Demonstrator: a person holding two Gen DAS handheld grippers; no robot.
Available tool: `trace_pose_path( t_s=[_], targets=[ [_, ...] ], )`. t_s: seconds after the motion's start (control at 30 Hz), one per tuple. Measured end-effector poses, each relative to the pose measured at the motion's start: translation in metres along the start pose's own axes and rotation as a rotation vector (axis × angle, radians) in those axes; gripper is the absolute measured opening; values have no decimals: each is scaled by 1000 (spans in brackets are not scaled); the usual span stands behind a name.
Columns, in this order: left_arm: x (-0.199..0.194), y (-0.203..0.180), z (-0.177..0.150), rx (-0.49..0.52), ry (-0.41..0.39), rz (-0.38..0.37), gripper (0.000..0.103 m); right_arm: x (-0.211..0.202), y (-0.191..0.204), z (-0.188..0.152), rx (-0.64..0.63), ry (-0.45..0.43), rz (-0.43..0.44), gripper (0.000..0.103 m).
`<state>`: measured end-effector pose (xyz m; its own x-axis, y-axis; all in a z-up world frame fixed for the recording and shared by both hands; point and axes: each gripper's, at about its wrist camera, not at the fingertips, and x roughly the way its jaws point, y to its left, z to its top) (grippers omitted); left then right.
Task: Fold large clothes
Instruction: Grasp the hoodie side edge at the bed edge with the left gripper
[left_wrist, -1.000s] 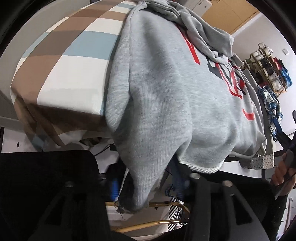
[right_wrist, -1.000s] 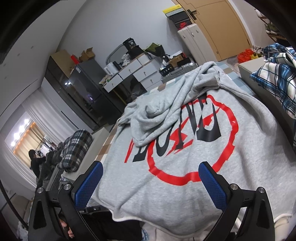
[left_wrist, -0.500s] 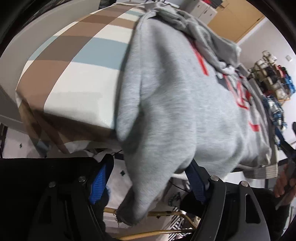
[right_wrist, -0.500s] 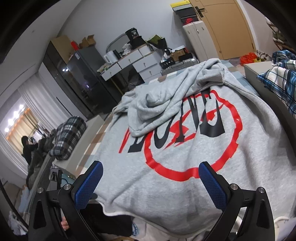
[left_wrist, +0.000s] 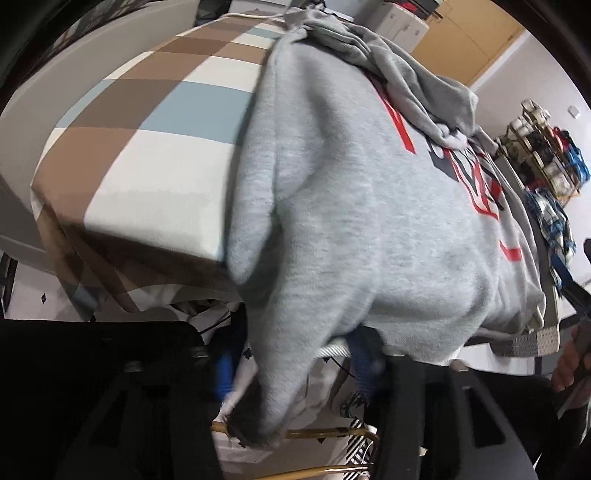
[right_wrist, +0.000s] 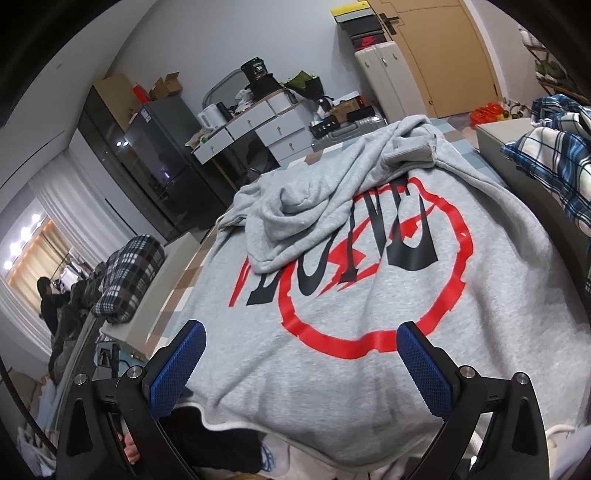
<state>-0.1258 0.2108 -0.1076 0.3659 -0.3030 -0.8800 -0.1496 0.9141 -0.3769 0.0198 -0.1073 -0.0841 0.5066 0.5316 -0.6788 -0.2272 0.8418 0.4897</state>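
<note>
A big grey hoodie (right_wrist: 369, 295) lies spread over the bed (left_wrist: 147, 155), printed side up. The print is a ragged red ring around black block letters crossed by a red bolt. The hood and one sleeve are bunched in a rumpled heap over the top of the print, hiding part of the letters. The rest of the body lies fairly flat, with soft ripples toward the near hem, which droops over the bed's edge and shows a pale ribbed band underneath.

From the left side the hoodie hangs off the corner of the bed, and a sleeve (left_wrist: 273, 387) dangles down past the mattress, its dark cuff at the bottom. The bedcover is a check of brown, cream and pale blue, bare to the left of the garment.

The left gripper (left_wrist: 291, 373) has its blue pads either side of that hanging sleeve, close in on the cloth; the view is blurred there and I cannot tell whether they pinch it. The right gripper (right_wrist: 303, 365) sits at the near hem with its blue fingers (right_wrist: 177, 365) wide apart, the grey fabric lying between them, nothing clamped.

A blue plaid garment (right_wrist: 554, 158) lies on a ledge just beside the bed to the right, and a dark checked bundle (right_wrist: 129, 277) sits off to the left.
</note>
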Motion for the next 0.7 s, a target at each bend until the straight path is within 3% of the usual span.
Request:
trace_pose_path(
  t_s=[0.03, 0.1, 0.3, 0.37, 0.43, 0.5, 0.7],
  targets=[
    [0, -2, -1, 11, -1, 8, 18, 0, -1, 0, 2, 2, -1, 103],
    [0, -7, -4, 41, -10, 26, 5, 1, -2, 1, 8, 3, -2, 103],
    [2, -7, -3, 39, -22, 45, 5, -1, 0, 1, 2, -4, 12, 103],
    [6, -5, -2, 20, 1, 52, 13, -1, 1, 1, 2, -6, 15, 103],
    [9, -3, 0, -13, 8, 57, 32, -2, 0, 1, 3, -9, 19, 103],
    [12, 4, 1, -61, 29, 37, 45, -3, 0, 2, 7, -12, 20, 103],
    [22, 9, 4, -106, 83, -37, 45, -11, -4, 3, 40, -42, 59, 103]
  ],
)
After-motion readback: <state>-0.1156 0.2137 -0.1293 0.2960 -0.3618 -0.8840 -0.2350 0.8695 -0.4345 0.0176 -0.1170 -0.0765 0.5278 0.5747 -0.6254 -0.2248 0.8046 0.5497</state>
